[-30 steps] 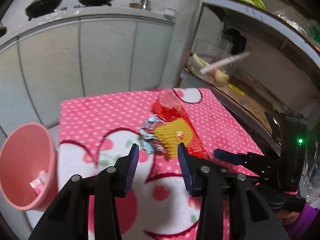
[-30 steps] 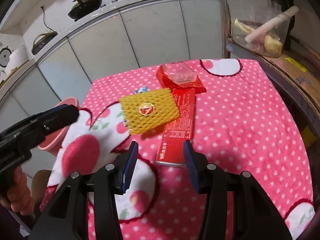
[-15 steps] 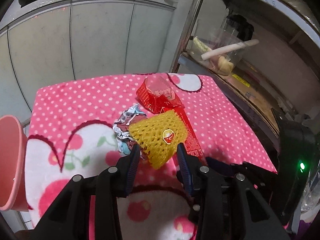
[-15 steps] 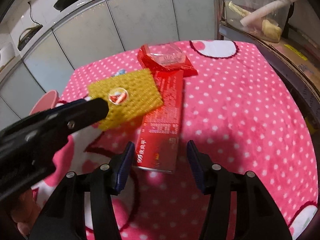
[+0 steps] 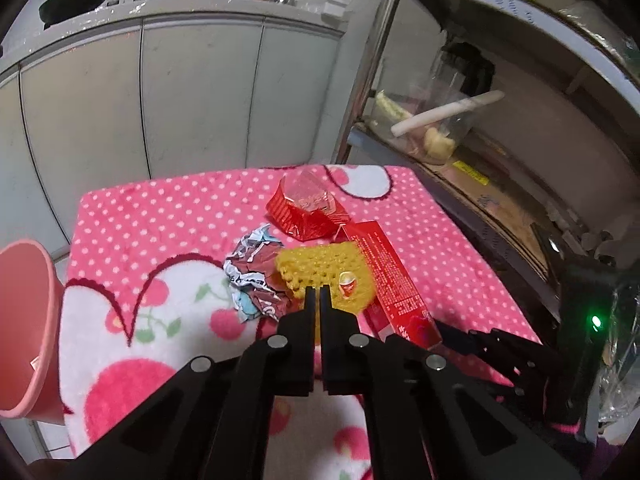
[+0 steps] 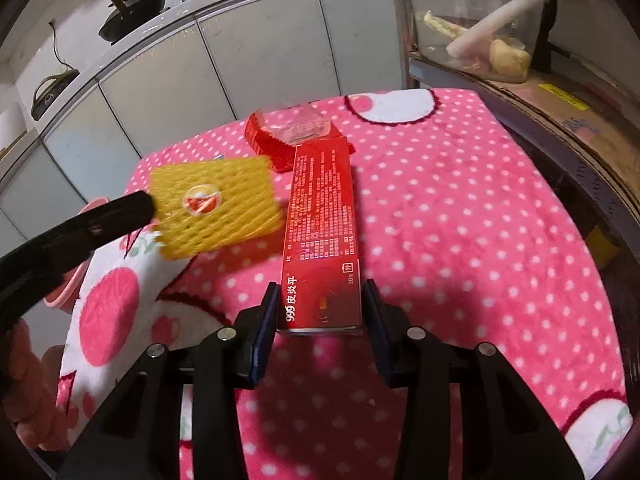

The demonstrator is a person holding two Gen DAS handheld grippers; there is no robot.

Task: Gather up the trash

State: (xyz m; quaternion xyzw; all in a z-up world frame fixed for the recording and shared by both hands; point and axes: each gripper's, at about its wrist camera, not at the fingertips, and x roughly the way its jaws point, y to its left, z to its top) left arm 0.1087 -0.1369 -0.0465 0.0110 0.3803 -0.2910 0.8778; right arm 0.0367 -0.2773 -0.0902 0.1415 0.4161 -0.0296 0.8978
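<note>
My left gripper [image 5: 318, 294] is shut on the near edge of a yellow foam fruit net [image 5: 326, 274] and holds it above the pink dotted cloth; the net also shows in the right wrist view [image 6: 216, 206]. My right gripper [image 6: 320, 300] is open, its jaws on either side of the near end of a long red box [image 6: 322, 236], which also shows in the left wrist view [image 5: 390, 276]. A crumpled foil wrapper [image 5: 252, 272] and a red package with clear plastic [image 5: 306, 210] lie on the cloth.
A pink bin [image 5: 24, 296] stands left of the table [image 5: 168, 208]. White cabinets [image 5: 200, 96] with woks on top stand behind. A metal shelf [image 5: 480, 184] with a clear container stands at the right.
My left gripper has shut on the yellow net and lifted it off the cloth. My right gripper has moved forward until its open jaws flank the red box's near end.
</note>
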